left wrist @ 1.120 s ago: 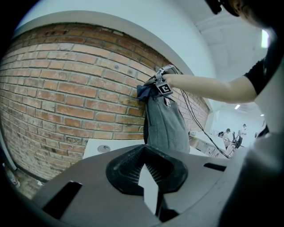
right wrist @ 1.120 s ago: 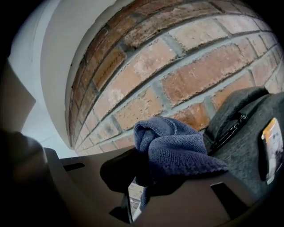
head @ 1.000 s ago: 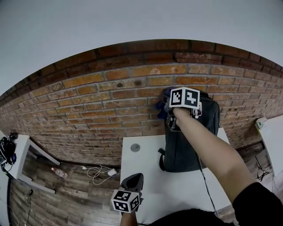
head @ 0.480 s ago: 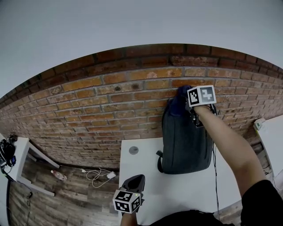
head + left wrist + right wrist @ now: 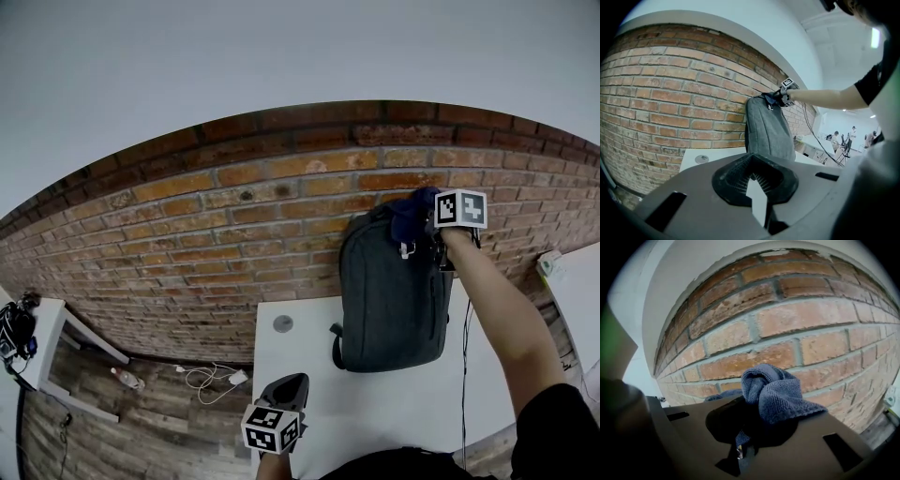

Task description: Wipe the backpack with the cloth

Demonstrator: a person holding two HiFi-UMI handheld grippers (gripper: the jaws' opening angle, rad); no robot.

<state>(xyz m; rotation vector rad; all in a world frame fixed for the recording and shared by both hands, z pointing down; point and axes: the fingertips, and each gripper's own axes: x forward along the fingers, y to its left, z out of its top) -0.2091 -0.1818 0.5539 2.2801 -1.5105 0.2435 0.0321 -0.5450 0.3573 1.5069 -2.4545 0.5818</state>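
Note:
A dark grey backpack [image 5: 389,291] stands upright on the white table [image 5: 300,375], leaning on the brick wall [image 5: 187,234]. My right gripper [image 5: 422,231] is at the backpack's top right corner, shut on a bunched blue cloth [image 5: 412,214]. In the right gripper view the cloth [image 5: 776,392] bulges out of the jaws in front of the bricks. My left gripper [image 5: 284,386] hangs low over the table's front edge, shut and holding nothing. From the left gripper view the backpack [image 5: 766,129] stands ahead, with the cloth [image 5: 769,96] at its top.
A small round grey disc [image 5: 283,322] lies on the table left of the backpack. A black cable [image 5: 462,347] hangs along my right arm. White cables [image 5: 211,375] lie on the wooden floor. Other white tables stand at far left [image 5: 37,328] and far right [image 5: 572,291].
My right gripper has carried the cloth rightwards along the backpack's top, from its upper left to its upper right corner. The left gripper has stayed put.

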